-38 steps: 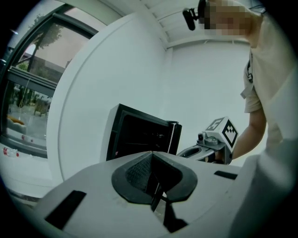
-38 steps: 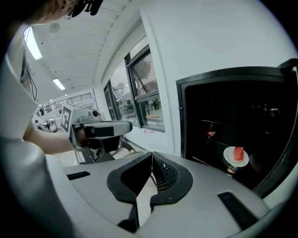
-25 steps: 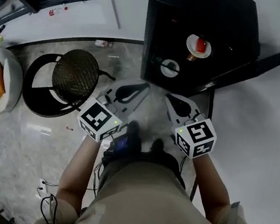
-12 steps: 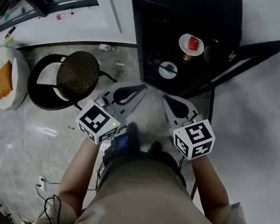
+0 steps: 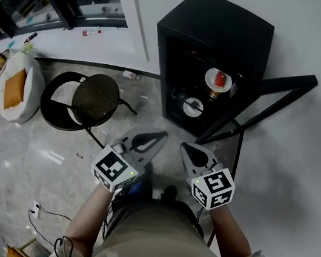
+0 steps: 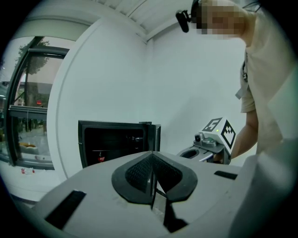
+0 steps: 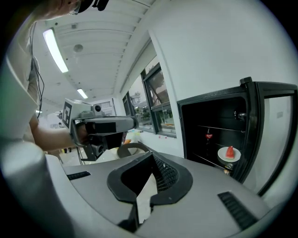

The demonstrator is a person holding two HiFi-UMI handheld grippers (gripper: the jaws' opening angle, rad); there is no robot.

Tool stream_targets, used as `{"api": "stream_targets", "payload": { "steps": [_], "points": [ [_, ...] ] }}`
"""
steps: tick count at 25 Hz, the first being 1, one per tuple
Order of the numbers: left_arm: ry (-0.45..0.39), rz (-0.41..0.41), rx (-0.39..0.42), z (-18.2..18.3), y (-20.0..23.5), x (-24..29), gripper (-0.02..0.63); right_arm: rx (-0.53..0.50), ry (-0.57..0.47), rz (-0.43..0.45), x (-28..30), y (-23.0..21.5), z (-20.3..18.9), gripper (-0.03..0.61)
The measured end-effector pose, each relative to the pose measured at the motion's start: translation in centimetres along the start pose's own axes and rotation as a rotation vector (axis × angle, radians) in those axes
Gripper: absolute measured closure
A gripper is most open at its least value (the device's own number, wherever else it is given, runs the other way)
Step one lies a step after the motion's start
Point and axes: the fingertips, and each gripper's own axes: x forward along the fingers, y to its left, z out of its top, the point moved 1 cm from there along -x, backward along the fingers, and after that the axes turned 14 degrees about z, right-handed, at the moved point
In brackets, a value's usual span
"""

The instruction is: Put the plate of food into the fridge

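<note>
I wore a beige shirt (image 5: 157, 250). My left tongs (image 5: 160, 136) and right tongs (image 5: 185, 147) were pale grey with black ribbed pads, each carrying a white cube (image 5: 117, 171) printed with black square markers and showing a small green light.

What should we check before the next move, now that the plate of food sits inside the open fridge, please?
1. Plate of food resting on a shelf inside the fridge: ok.
2. Left gripper empty, its jaws together with nothing between them: ok.
3. Right gripper empty, its jaws together with nothing between them: ok.
4. Fridge door shut: not ok, it stands wide open at the person's right.
5. Plate set far enough back for the door to close past it: cannot tell from these views.
6. Chair out of the door's swing: ok, it stands on the fridge's other side.
</note>
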Motion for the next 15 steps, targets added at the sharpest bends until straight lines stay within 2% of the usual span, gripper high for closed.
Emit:
{"api": "stream_targets", "payload": {
  "steps": [4, 8, 15],
  "points": [
    [0.024, 0.049, -0.021, -1.2, 0.5, -1.0, 0.603, 0.003, 0.006, 0.035, 0.2, 0.4, -0.3, 0.557],
    [0.014, 0.092, -0.026, -0.7, 1.8, -2.3, 0.603, -0.001, -0.004, 0.065, 1.4, 0.8, 0.3, 0.557],
    [-0.005, 0.119, -0.028, -0.4, 4.7, -4.5, 0.603, 0.003, 0.023, 0.102, 5.0, 2.3, 1.2, 0.557]
  ]
}}
